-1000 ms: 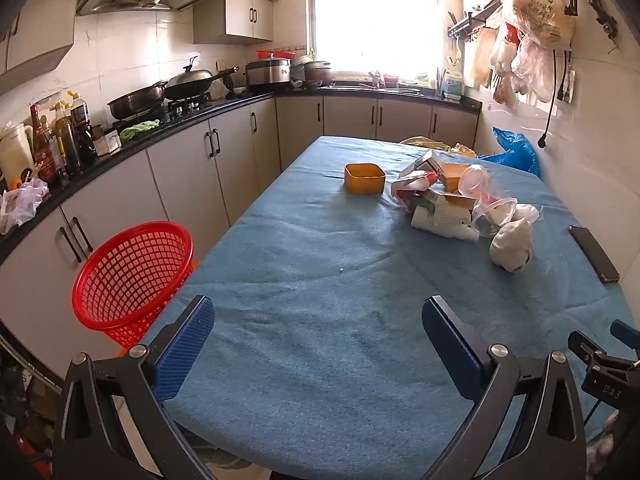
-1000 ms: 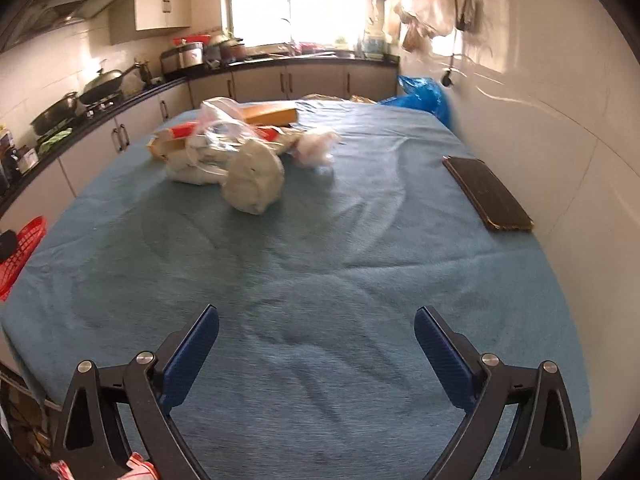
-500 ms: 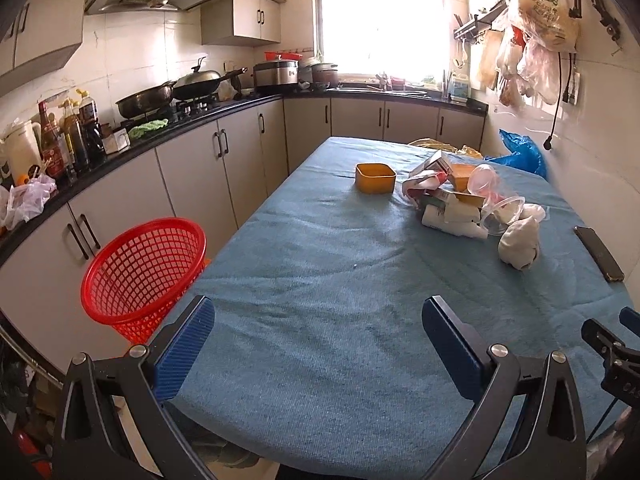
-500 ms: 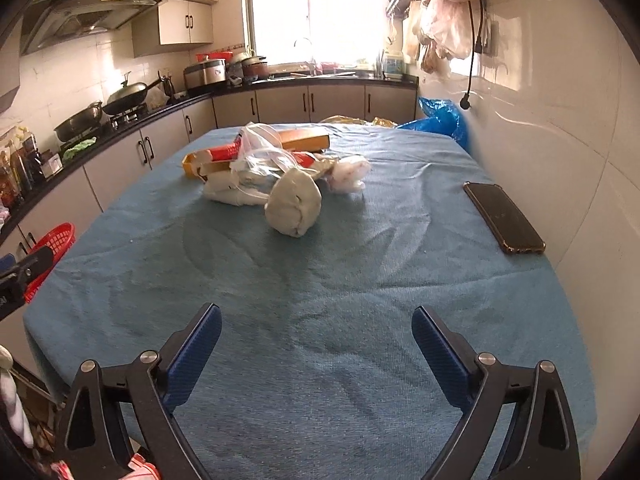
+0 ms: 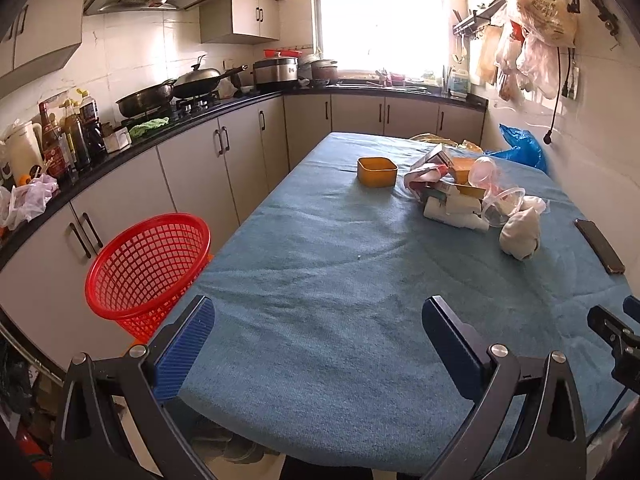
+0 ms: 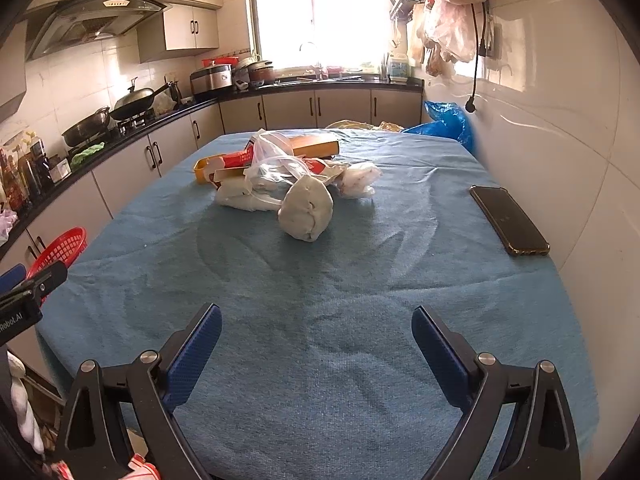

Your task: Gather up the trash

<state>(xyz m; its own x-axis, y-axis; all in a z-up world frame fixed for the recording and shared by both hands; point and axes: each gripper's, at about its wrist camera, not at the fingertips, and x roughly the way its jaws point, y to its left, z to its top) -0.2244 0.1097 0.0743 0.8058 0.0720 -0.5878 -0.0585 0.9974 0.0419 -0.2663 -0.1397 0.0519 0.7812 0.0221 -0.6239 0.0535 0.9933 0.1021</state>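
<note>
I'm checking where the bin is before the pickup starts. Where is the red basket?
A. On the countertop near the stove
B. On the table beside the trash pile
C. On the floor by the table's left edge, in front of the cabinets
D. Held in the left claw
C: the red basket stands below the table edge, against the lower cabinets; neither claw holds it.

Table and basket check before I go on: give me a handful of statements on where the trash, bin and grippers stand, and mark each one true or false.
1. The left gripper is open with nothing between its fingers. True.
2. The right gripper is shut on the crumpled white wad. False: it is open, and the wad lies on the blue cloth well ahead of it.
3. The red basket stands on the table. False: it sits beside the table, by the cabinets.
4. A phone lies near the wall-side edge. True.
5. The yellow container sits apart from the trash pile. True.
</note>
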